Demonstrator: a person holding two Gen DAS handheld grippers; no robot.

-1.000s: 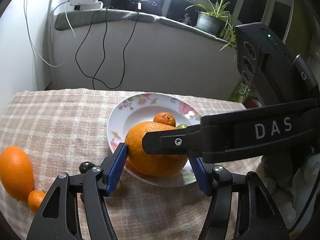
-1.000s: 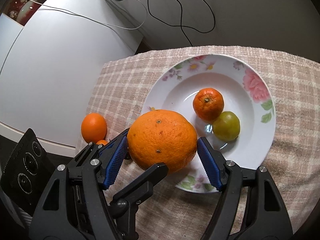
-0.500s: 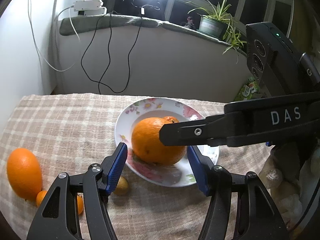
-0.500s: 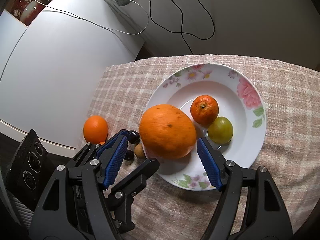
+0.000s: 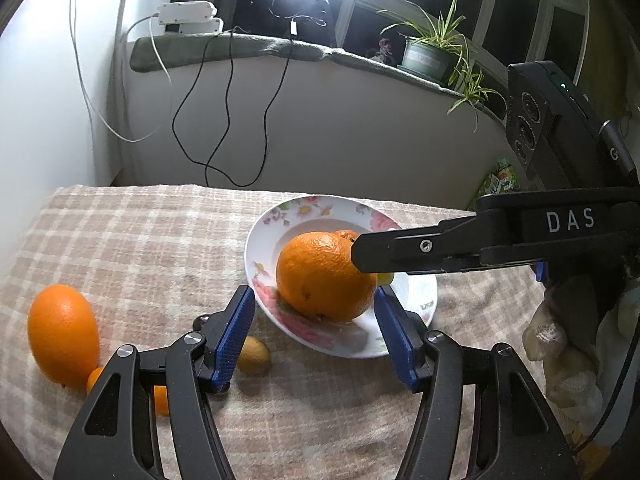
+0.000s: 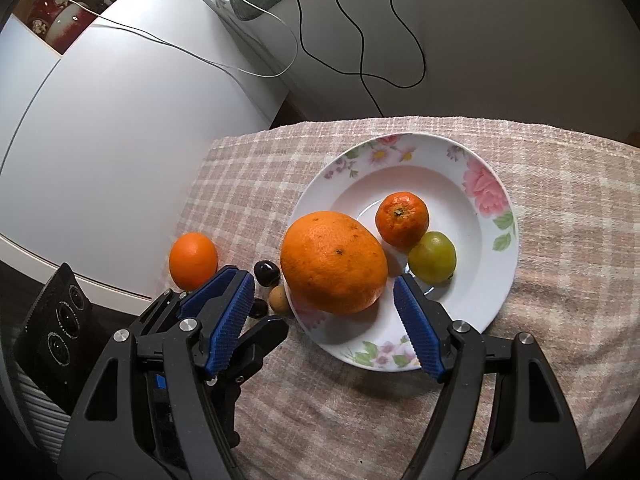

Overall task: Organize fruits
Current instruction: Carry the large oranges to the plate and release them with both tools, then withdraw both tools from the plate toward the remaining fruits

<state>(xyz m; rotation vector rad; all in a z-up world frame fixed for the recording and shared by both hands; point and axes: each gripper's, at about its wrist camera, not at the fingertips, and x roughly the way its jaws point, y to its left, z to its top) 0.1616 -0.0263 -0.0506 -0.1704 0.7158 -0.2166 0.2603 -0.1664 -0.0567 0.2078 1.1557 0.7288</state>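
Three fruits are already gathered on the plate (image 6: 490, 204): a big orange (image 6: 334, 262) at its near-left rim, a mandarin (image 6: 402, 219) and a green fruit (image 6: 432, 257) just beyond it. Left on the cloth-covered counter (image 6: 560, 300) are a smaller orange (image 6: 193, 260), two dark cherries (image 6: 266, 271), a tan fruit (image 6: 277, 298) and, in the left view, small orange fruits (image 5: 160, 400) partly hidden. The task is judged roughly half done.

The left hand-held gripper (image 5: 316, 340) and the right hand-held gripper (image 6: 324, 324) both stand apart and empty, the big orange lying free beyond their ribbed blue pads (image 6: 230, 320).

The plate is glossy white with a floral rim; the cloth is a soft woven check; the orange peel is pitted.
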